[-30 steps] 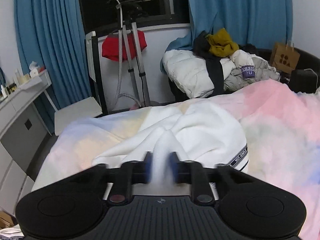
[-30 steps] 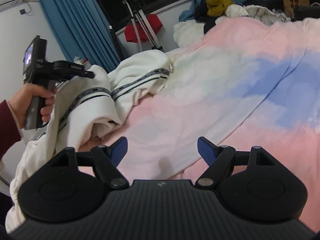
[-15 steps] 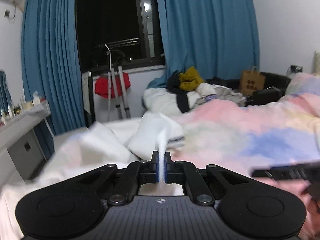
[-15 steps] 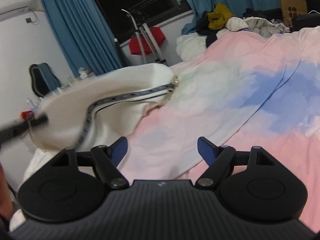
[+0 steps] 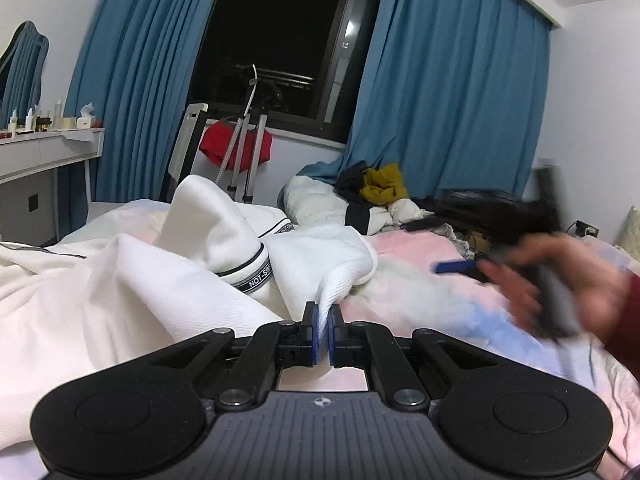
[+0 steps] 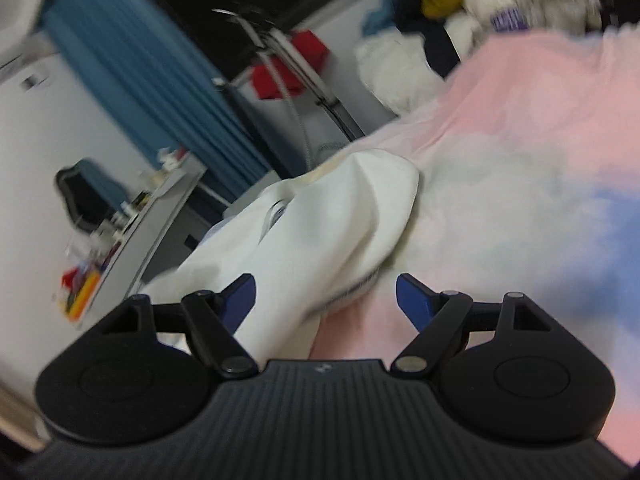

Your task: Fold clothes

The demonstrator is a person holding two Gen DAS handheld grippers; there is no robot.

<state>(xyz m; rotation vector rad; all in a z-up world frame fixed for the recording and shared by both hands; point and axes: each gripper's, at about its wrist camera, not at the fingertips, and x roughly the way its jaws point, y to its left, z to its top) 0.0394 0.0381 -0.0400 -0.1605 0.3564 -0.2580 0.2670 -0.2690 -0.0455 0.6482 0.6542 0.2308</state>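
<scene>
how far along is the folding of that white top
Early stage. Done: the white garment is out on the pastel bedspread, but bunched, with no neat fold showing. In hand: the left gripper is shut on a ribbed edge, while the right gripper is open near the cloth. Left: spreading it flat and all the folds.

Both wrist cameras sit low and close over the bed point(image 5: 420, 280), facing the window point(image 5: 280, 40) at 12 o'clock, sharing the white garment point(image 5: 180, 280) and clothes pile point(image 6: 460, 0).
</scene>
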